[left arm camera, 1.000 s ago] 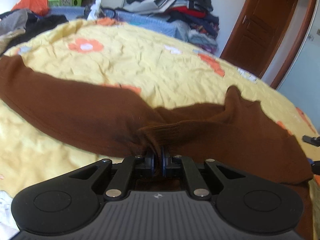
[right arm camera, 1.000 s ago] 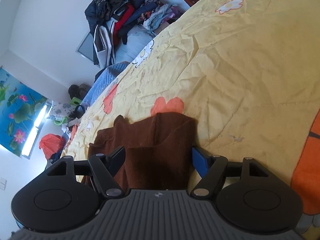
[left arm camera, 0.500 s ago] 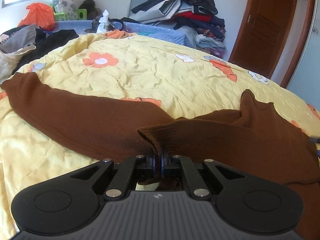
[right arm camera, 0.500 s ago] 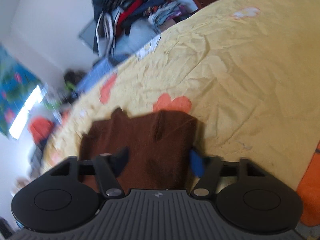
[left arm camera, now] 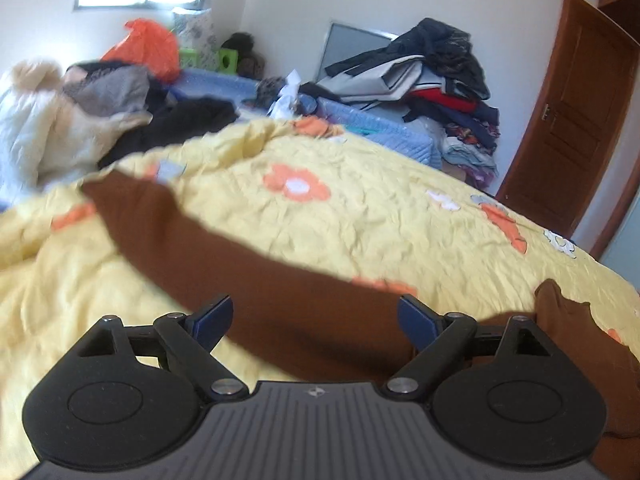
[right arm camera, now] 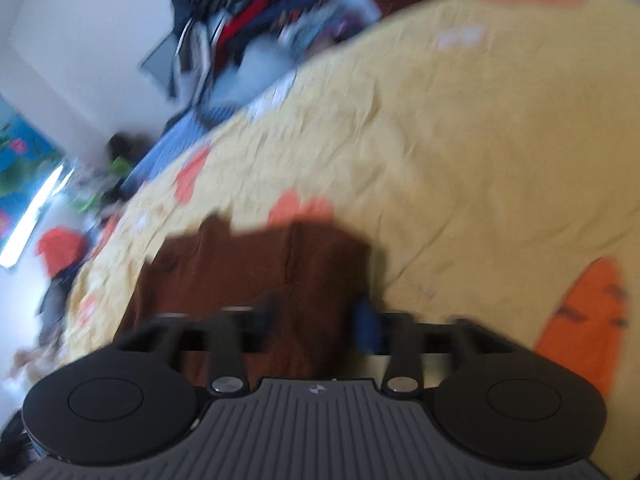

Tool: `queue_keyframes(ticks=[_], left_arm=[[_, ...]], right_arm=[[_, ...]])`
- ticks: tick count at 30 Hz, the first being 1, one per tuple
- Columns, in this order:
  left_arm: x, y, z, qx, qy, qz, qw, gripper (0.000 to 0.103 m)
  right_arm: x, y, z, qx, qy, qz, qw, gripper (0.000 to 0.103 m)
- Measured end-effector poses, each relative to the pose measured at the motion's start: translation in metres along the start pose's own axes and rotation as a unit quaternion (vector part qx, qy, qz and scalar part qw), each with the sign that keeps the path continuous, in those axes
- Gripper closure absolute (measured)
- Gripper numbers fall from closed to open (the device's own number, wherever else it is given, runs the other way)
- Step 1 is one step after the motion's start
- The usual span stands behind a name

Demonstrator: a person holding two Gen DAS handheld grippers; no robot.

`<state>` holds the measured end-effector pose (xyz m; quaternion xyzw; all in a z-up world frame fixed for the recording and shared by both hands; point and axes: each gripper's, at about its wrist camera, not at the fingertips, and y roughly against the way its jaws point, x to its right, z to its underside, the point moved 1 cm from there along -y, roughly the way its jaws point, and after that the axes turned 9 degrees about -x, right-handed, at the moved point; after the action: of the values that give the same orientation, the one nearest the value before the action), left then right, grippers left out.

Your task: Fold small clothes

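Observation:
A brown knit garment lies on the yellow flowered quilt. One long brown part runs from the far left down under my left gripper, which is open, its fingers spread above the cloth. In the blurred right wrist view the garment's folded end lies in front of my right gripper, whose jaws stand apart over the cloth, holding nothing.
A heap of clothes is stacked at the back by a brown door. More clothes and an orange bag lie at the far left. An orange patch marks the quilt at right.
My left gripper has opened and let go of the brown garment, and has tilted up and back. My right gripper stays open and is moving, so its view is blurred.

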<state>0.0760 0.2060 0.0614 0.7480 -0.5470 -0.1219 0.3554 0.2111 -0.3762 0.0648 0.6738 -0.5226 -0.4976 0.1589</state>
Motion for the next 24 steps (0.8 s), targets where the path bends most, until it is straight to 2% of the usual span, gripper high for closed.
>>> queue_keyframes(ticks=[1, 2, 4, 5, 7, 9, 13, 14, 15, 16, 17, 19, 20, 21, 24], left_arm=[[0.007, 0.000, -0.006, 0.008, -0.021, 0.004, 0.9997, 0.013], [0.017, -0.001, -0.012, 0.017, -0.048, 0.008, 0.9987, 0.013], [0.044, -0.013, -0.022, 0.014, -0.111, 0.023, 0.9935, 0.013], [0.059, -0.025, -0.027, -0.003, -0.140, 0.033, 0.9896, 0.013], [0.082, -0.052, -0.031, -0.054, -0.172, 0.056, 0.9821, 0.013], [0.103, -0.079, -0.033, -0.106, -0.188, 0.082, 0.9730, 0.013], [0.145, -0.111, -0.026, -0.144, -0.242, 0.103, 0.9538, 0.019], [0.152, -0.118, -0.022, -0.157, -0.258, 0.111, 0.9468, 0.028], [0.158, -0.126, -0.015, -0.174, -0.275, 0.115, 0.9387, 0.041], [0.165, -0.133, -0.009, -0.187, -0.292, 0.112, 0.9312, 0.043], [0.168, -0.131, -0.005, -0.167, -0.305, 0.111, 0.9308, 0.044], [0.170, -0.130, -0.004, -0.165, -0.313, 0.127, 0.9268, 0.065], [0.170, -0.130, -0.005, -0.170, -0.308, 0.141, 0.9253, 0.089], [0.173, -0.128, -0.006, -0.171, -0.314, 0.147, 0.9223, 0.095], [0.181, -0.119, -0.004, -0.152, -0.354, 0.142, 0.9119, 0.098]], right_arm=[[-0.010, 0.010, 0.004, 0.036, 0.017, 0.021, 0.999, 0.032], [-0.021, 0.015, 0.010, 0.055, 0.042, 0.018, 0.997, 0.033], [-0.044, 0.012, 0.023, 0.047, 0.083, -0.015, 0.995, 0.033], [-0.057, 0.006, 0.030, 0.033, 0.108, -0.019, 0.993, 0.033], [-0.076, -0.013, 0.044, 0.012, 0.163, 0.001, 0.986, 0.034], [-0.078, -0.033, 0.054, -0.005, 0.171, 0.017, 0.985, 0.032], [-0.067, -0.035, 0.066, 0.050, 0.177, -0.012, 0.983, 0.024], [-0.067, -0.035, 0.069, 0.054, 0.181, -0.015, 0.982, 0.023], [-0.071, -0.035, 0.068, 0.052, 0.182, -0.017, 0.982, 0.020], [-0.071, -0.035, 0.067, 0.050, 0.184, -0.021, 0.981, 0.017], [-0.073, -0.035, 0.067, 0.049, 0.184, -0.025, 0.981, 0.016], [-0.072, -0.037, 0.068, 0.049, 0.181, -0.031, 0.982, 0.015], [-0.072, -0.037, 0.070, 0.049, 0.179, -0.034, 0.982, 0.014], [-0.071, -0.036, 0.070, 0.050, 0.177, -0.036, 0.982, 0.014], [-0.070, -0.035, 0.070, 0.050, 0.173, -0.042, 0.983, 0.014]])
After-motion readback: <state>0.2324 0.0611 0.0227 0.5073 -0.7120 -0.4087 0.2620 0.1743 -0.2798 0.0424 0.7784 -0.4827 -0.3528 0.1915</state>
